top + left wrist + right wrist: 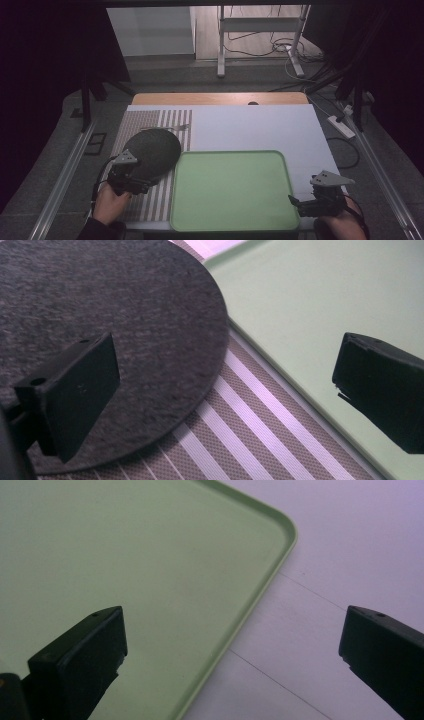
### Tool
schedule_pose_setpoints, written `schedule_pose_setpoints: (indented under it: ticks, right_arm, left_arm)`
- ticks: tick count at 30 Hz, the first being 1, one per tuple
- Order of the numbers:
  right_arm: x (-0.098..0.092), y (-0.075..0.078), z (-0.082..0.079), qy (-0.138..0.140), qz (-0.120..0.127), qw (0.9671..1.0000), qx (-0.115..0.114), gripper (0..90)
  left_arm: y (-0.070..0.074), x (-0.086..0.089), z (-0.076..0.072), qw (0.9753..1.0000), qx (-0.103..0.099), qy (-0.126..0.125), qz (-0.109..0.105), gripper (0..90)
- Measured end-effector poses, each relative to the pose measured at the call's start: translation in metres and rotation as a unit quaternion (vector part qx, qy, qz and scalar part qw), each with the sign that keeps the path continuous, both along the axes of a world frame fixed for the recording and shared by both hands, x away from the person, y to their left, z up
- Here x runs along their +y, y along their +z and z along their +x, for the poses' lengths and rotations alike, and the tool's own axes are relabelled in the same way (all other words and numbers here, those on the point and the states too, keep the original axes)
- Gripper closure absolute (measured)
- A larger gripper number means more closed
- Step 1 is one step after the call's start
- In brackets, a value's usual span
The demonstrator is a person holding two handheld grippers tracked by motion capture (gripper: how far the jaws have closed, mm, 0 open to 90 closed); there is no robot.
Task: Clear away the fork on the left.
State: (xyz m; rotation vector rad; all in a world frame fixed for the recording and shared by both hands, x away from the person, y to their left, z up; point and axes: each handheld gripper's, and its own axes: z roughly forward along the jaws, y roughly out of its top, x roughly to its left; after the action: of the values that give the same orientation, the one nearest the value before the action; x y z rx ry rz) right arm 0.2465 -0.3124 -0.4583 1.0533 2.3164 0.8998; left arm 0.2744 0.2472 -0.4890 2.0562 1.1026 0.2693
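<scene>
Both grippers, left and right, hang wide open, gripping nothing. The felt disc, at nine o'clock of the tray, looks light and floppy. Its overhanging edge seems the best hold.

High view: dim, surroundings near black, brightest patch on the floor beyond the table's far edge | gripper views: brighter, faint purple cast on the white surface | jaws close to the lens — soft, blurred | shadows weak, no glare
</scene>
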Motion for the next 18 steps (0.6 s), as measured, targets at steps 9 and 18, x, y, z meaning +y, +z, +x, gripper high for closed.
schedule_pose_setpoints:
  ticks: [9, 18]
  right_arm:
    - [0.001, 0.0, 0.0, 0.001, -0.004, 1.0, 0.0, 0.0]
    - [0.001, 0.0, 0.0, 0.0, -0.005, 1.0, 0.0, 0.0]
  left_arm:
    - [0.0, 0.003, 0.025, 0.9999, 0.012, 0.006, 0.008, 0.0]
    - [-0.001, 0.008, 0.044, 0.9993, 0.018, 0.031, 0.013, 0.0]
